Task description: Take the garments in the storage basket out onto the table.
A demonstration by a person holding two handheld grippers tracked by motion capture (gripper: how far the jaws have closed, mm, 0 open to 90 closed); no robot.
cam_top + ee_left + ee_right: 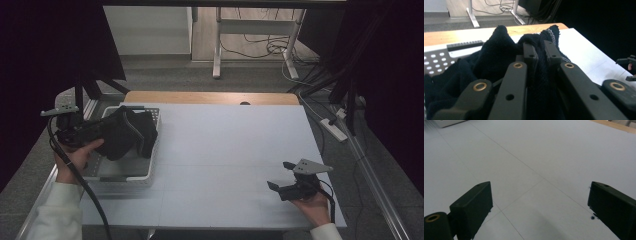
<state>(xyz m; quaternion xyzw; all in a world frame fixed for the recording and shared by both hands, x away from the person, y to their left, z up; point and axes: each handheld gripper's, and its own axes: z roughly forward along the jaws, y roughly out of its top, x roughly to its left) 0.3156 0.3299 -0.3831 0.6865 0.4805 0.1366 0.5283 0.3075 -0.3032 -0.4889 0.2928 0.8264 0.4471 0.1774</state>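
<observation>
A dark knitted garment (127,134) hangs bunched over a white perforated basket (150,172) at the table's left side. My left gripper (116,129) is shut on it; in the left gripper view the jaws pinch a fold of the garment (499,52), and the basket (436,60) shows behind at the left. My right gripper (280,175) rests low near the table's front right, open, its jaws pointing left. In the right gripper view my right gripper (541,202) has its jaws wide apart with bare white tabletop between them.
The white table surface (235,145) has a wooden strip (210,97) along its far edge. Beyond it stand desk legs (217,50) and floor cables (270,47). A power strip (334,129) lies on the floor at the right. Dark curtains flank both sides.
</observation>
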